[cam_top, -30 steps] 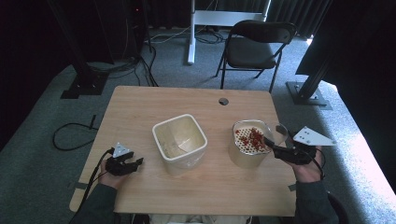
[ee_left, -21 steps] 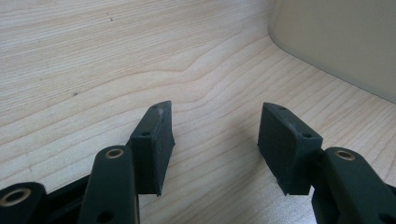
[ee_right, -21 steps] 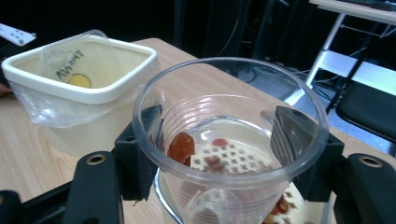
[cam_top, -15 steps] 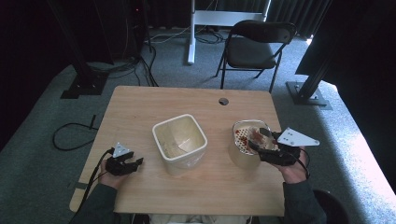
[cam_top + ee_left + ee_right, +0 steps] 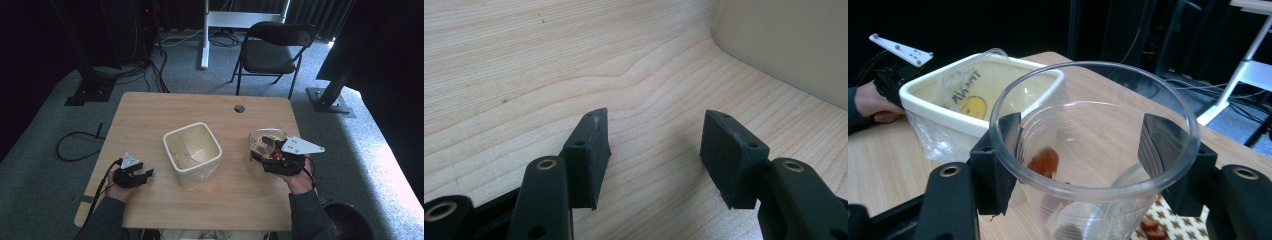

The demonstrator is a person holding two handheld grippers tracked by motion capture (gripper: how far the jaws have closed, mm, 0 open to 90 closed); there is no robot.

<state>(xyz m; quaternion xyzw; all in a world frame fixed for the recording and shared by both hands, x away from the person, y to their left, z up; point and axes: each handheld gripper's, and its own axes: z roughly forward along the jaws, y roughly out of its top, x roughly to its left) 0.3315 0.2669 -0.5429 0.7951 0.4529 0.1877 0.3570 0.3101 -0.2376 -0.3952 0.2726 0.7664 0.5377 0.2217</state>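
Note:
A clear plastic cup stands upright at the table's right side with a few red pieces at its bottom. My right gripper reaches in from the right, one black jaw on each side of the cup. The pads sit close to its wall and the jaws stand open; I cannot tell whether they touch it. A white square tub sits mid-table, and in the right gripper view a clear plastic piece with a yellow smiley face lies inside it. My left gripper rests at the front left, open and empty, over bare wood.
The wooden table has a round cable hole near its far edge. A brown-and-white patterned mat lies under the cup. Beyond the table stand a black folding chair and dark stands, with cables on the carpet.
My right gripper has moved left from beside the cup until its jaws stand on both sides of it. The cup, the tub and the left gripper have stayed where they were.

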